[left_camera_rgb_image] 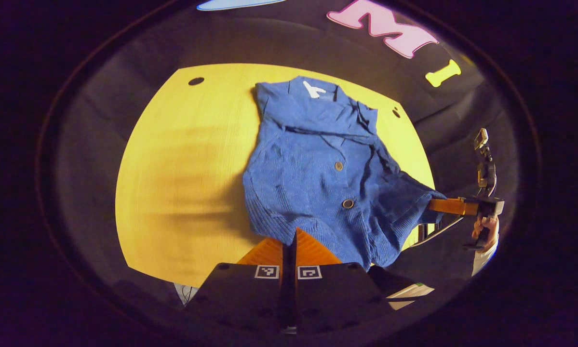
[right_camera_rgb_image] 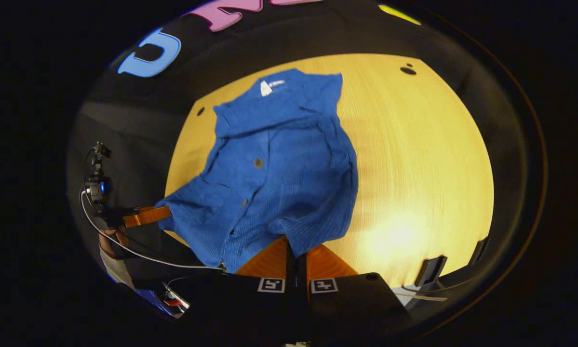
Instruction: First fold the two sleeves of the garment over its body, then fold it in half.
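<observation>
Blue knit garment [left_camera_rgb_image: 317, 178] lies on the yellow wood-grain surface [left_camera_rgb_image: 182, 168], collar and white neck label [left_camera_rgb_image: 314, 89] at the far end, hem toward the near edge, two buttons [left_camera_rgb_image: 339, 166] showing down the front. Sleeves look already laid over the body: no sleeve trails out on the surface in either view, so judged step in hand is the fold in half. Left claw [left_camera_rgb_image: 289, 238] is closed on the hem at one near corner, cloth pinched between both fingers; right claw [right_camera_rgb_image: 296, 253] is closed the same way on the other near corner. In the left gripper view the right claw appears off to the side, fingers buried in a lifted flap of hem, a hand [left_camera_rgb_image: 486, 231] on its handle. Hem is raised off the surface and the lower body is rumpled. Next move, by judgement: carry both corners together up and away toward the collar, level with each other, then lower and release so hem meets shoulders squarely.
</observation>
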Demonstrator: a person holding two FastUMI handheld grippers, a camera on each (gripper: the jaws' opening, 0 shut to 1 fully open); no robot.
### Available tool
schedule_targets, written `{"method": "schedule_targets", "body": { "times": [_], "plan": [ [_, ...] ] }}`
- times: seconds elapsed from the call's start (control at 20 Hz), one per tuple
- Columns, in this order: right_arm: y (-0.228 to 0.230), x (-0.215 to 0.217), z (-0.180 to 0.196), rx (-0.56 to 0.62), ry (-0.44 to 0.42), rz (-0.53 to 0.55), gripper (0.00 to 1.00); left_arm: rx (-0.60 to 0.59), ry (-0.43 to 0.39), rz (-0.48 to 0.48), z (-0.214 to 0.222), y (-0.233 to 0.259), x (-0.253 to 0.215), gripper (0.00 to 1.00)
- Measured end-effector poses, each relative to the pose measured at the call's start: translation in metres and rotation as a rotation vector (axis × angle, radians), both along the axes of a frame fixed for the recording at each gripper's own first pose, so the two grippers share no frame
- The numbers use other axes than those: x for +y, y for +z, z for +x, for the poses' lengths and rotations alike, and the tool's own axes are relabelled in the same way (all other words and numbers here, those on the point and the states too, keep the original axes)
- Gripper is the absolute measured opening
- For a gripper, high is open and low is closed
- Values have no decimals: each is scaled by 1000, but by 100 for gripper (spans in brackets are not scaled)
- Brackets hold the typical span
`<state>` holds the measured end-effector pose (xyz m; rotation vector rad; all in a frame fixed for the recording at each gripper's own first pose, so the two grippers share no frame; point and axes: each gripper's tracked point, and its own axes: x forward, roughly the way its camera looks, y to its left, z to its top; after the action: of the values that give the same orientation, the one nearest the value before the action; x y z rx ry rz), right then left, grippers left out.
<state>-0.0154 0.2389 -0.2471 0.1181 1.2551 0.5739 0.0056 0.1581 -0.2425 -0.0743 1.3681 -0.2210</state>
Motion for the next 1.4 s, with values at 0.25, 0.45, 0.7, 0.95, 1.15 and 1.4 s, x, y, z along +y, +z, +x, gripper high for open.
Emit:
{"method": "schedule_targets", "body": {
  "times": [0.25,0.45,0.7,0.95,1.15,1.4],
  "plan": [
    [60,35,87,-161,-55,47,5,-102,40,-15,84,51,7,0],
    [87,70,190,-221,-91,66,5,-144,81,7,158,63,14,0],
    [42,104,313,-210,-143,34,4,-114,174,83,264,25,20,0],
    [-70,98,376,-113,-179,-64,4,-46,190,194,325,-56,15,0],
    [-112,103,388,-87,-155,-61,6,-79,201,215,351,-92,12,32],
    [-103,121,407,-83,-230,68,80,-257,204,271,374,-77,26,85]
  ]
}}
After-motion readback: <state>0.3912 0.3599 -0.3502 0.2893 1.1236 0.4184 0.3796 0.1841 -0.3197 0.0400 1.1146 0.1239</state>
